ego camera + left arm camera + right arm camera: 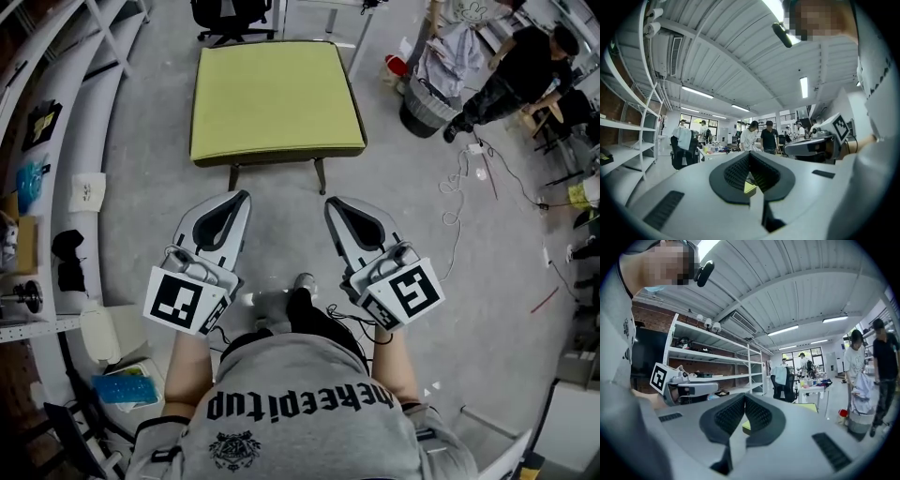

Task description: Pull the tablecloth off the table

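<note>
A yellow-green fabric tablecloth (277, 98) is spread flat over a small square table (321, 176) with dark legs, which stands on the grey concrete floor (281, 234) straight ahead of the person. The cloth covers the whole top, and its edges are draped a little way over the sides. Nothing is seen standing on it.

The white left gripper (240, 197) and the white right gripper (332, 203) are held side by side, pointed towards the table and well short of its near edge. In both gripper views the dark ribbed pads are pressed together at the tips and nothing is pinched between them.

The cloth is judged to be soft, light and limp, so it is expected to fold and bunch rather than slide off as one sheet. It is also likely to drag somewhat on the tabletop. The near overhanging hem is judged the best place to take hold, close to the two near corners, with one corner for each gripper. There the fabric hangs free of the top and can be pinched from both faces. A light table may be tugged along if the pull is abrupt.

Counted: one tablecloth, one table with two legs in sight, two grippers, and one marker cube (185, 301) on each.
</note>
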Demonstrator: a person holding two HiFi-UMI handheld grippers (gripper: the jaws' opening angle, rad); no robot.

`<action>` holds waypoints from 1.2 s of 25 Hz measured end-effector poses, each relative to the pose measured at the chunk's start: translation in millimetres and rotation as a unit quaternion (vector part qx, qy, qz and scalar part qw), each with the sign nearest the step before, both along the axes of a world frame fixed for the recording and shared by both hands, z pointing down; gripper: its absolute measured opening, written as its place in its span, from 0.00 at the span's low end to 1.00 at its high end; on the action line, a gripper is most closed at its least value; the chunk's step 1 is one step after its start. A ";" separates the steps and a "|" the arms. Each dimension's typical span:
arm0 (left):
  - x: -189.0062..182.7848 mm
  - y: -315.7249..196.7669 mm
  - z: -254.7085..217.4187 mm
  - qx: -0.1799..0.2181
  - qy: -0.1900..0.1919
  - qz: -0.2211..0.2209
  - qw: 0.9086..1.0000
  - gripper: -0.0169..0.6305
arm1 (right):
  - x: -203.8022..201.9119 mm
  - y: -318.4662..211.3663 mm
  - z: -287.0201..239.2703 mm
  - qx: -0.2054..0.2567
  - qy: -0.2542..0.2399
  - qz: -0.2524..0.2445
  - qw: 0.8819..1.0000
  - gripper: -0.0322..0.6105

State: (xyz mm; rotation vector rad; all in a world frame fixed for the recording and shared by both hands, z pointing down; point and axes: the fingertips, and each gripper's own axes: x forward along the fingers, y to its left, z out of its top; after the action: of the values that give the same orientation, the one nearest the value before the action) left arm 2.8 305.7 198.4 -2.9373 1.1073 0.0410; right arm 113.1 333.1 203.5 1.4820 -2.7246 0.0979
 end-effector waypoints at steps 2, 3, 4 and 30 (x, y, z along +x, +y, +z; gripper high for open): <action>10.9 -10.2 1.5 -0.003 -0.005 -0.005 1.000 0.05 | 12.3 -11.4 -0.4 -0.001 -0.003 -0.004 1.000 0.07; 16.5 -14.9 2.4 -0.005 -0.008 -0.007 1.000 0.04 | 18.2 -16.9 -0.4 -0.001 -0.004 -0.007 1.000 0.07; 22.1 -19.5 3.3 -0.006 -0.011 -0.009 1.000 0.04 | 24.0 -22.4 -0.2 -0.001 -0.005 -0.009 1.000 0.07; 106.5 -94.6 25.4 -0.019 -0.035 -0.064 0.997 0.05 | 117.9 -113.2 24.5 -0.016 -0.026 -0.046 0.999 0.07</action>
State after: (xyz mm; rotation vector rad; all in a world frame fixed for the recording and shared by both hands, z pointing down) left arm 109.3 211.2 223.8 -2.8682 1.2967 -0.0837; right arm 230.9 219.9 228.0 1.3634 -2.8125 0.1768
